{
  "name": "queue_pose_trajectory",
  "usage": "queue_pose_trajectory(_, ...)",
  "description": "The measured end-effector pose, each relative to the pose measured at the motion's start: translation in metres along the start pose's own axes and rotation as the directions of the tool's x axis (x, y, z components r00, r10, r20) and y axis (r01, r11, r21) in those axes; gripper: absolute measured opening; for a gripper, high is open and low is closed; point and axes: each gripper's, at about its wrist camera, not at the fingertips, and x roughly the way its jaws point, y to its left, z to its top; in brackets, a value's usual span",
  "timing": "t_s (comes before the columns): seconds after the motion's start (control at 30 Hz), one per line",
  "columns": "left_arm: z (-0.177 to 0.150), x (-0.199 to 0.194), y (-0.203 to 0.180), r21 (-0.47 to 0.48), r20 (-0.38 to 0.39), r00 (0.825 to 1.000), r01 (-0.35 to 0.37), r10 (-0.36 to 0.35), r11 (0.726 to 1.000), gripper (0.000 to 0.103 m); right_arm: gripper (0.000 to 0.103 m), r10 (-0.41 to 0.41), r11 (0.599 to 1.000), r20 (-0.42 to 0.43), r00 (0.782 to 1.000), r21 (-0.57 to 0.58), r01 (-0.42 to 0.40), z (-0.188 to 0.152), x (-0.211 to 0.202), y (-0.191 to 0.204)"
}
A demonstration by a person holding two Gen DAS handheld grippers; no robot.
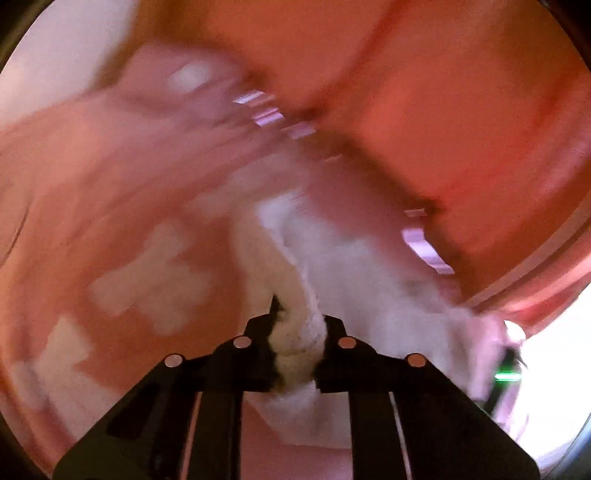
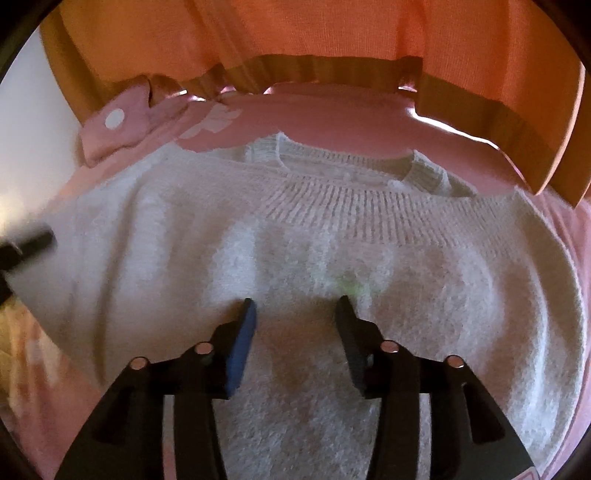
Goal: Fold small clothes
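A small white fuzzy knit sweater (image 2: 295, 240) lies spread flat, its ribbed neckline away from me, on a pink cloth (image 2: 332, 122). My right gripper (image 2: 295, 306) is open, its fingers resting on or just above the sweater's middle, holding nothing. My left gripper (image 1: 297, 332) is shut on a bunched fold of the white sweater (image 1: 295, 354), which trails off to the right in a heavily blurred view. The left gripper's black body shows at the left edge of the right wrist view (image 2: 22, 243).
An orange knit garment (image 2: 295, 33) with a ribbed hem lies beyond the sweater. A pink piece with white dots and flower shapes (image 2: 122, 122) lies at the sweater's far left. In the left wrist view, pink cloth with white patches (image 1: 110, 258) is blurred.
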Motion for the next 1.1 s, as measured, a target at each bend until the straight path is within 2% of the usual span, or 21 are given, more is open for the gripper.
queue_pose_trajectory(0.07, 0.003, -0.015, -0.049, 0.095, 0.040, 0.997, 0.062, -0.066, 0.994, 0.011, 0.050, 0.001, 0.997, 0.055, 0.998, 0.072, -0.005, 0.006, -0.017, -0.021)
queue_pose_trajectory(0.1, 0.000, -0.023, -0.086, 0.160, 0.045, 0.991, 0.120, -0.129, 0.980, 0.011, 0.053, -0.017, 0.993, 0.090, 0.996, 0.117, 0.007, 0.010, -0.028, -0.037)
queue_pose_trajectory(0.17, -0.010, -0.024, -0.125, 0.218, 0.026, 0.980, 0.187, -0.197, 0.958, 0.011, 0.059, -0.060, 0.978, 0.133, 0.989, 0.207, 0.032, 0.014, -0.045, -0.072)
queue_pose_trajectory(0.23, -0.033, -0.013, -0.173, 0.284, -0.031, 0.966, 0.256, -0.258, 0.924, 0.011, 0.061, -0.108, 0.949, 0.152, 0.982, 0.309, 0.057, 0.014, -0.059, -0.112)
queue_pose_trajectory(0.33, -0.075, 0.018, -0.213, 0.330, -0.134, 0.957, 0.289, -0.258, 0.899, 0.011, 0.063, -0.177, 0.888, 0.139, 0.974, 0.450, 0.097, 0.007, -0.077, -0.176)
queue_pose_trajectory(0.4, -0.110, 0.056, -0.228, 0.355, -0.222, 0.951, 0.283, -0.214, 0.891, 0.012, 0.064, -0.238, 0.848, 0.125, 0.963, 0.510, 0.144, -0.002, -0.091, -0.211)
queue_pose_trajectory(0.47, -0.143, 0.088, -0.232, 0.401, -0.268, 0.954, 0.235, -0.132, 0.886, 0.013, 0.064, -0.280, 0.823, 0.130, 0.951, 0.543, 0.168, -0.013, -0.105, -0.236)
queue_pose_trajectory(0.53, -0.168, 0.104, -0.224, 0.419, -0.280, 0.957, 0.197, -0.080, 0.886, 0.015, 0.064, -0.276, 0.808, 0.128, 0.952, 0.567, 0.158, -0.019, -0.110, -0.247)
queue_pose_trajectory(0.57, -0.172, 0.100, -0.220, 0.418, -0.262, 0.960, 0.201, -0.094, 0.886, 0.016, 0.064, -0.245, 0.813, 0.133, 0.960, 0.568, 0.129, -0.022, -0.112, -0.250)
queue_pose_trajectory(0.63, -0.168, 0.076, -0.214, 0.428, -0.218, 0.968, 0.207, -0.122, 0.880, 0.026, 0.064, -0.160, 0.848, 0.150, 0.976, 0.527, 0.058, -0.020, -0.111, -0.244)
queue_pose_trajectory(0.7, -0.158, 0.048, -0.201, 0.421, -0.185, 0.971, 0.216, -0.149, 0.881, 0.058, 0.066, -0.054, 0.892, 0.148, 0.987, 0.452, -0.019, -0.017, -0.106, -0.228)
queue_pose_trajectory(0.73, -0.157, 0.039, -0.196, 0.426, -0.168, 0.974, 0.208, -0.149, 0.880, 0.063, 0.068, -0.015, 0.905, 0.140, 0.990, 0.423, -0.047, -0.015, -0.102, -0.218)
queue_pose_trajectory(0.77, -0.154, 0.029, -0.187, 0.450, -0.129, 0.986, 0.155, -0.108, 0.879, 0.066, 0.072, 0.044, 0.920, 0.125, 0.991, 0.381, -0.089, -0.011, -0.096, -0.204)
queue_pose_trajectory(0.87, -0.151, 0.025, -0.167, 0.498, -0.075, 0.997, 0.054, -0.019, 0.865, 0.069, 0.076, 0.132, 0.939, 0.082, 0.988, 0.309, -0.151, -0.003, -0.082, -0.175)
queue_pose_trajectory(0.9, -0.150, 0.026, -0.157, 0.502, -0.074, 0.997, 0.030, 0.008, 0.864, 0.076, 0.078, 0.146, 0.945, 0.053, 0.988, 0.287, -0.155, -0.001, -0.074, -0.165)
queue_pose_trajectory(0.97, -0.151, 0.036, -0.139, 0.506, -0.073, 0.995, -0.024, 0.071, 0.862, 0.078, 0.078, 0.138, 0.956, -0.002, 0.990, 0.263, -0.132, 0.000, -0.060, -0.149)
queue_pose_trajectory(1.1, -0.164, 0.053, -0.125, 0.567, -0.039, 0.982, -0.132, 0.187, 0.813, 0.079, 0.079, 0.166, 0.952, -0.071, 0.984, 0.272, -0.141, 0.000, -0.035, -0.138)
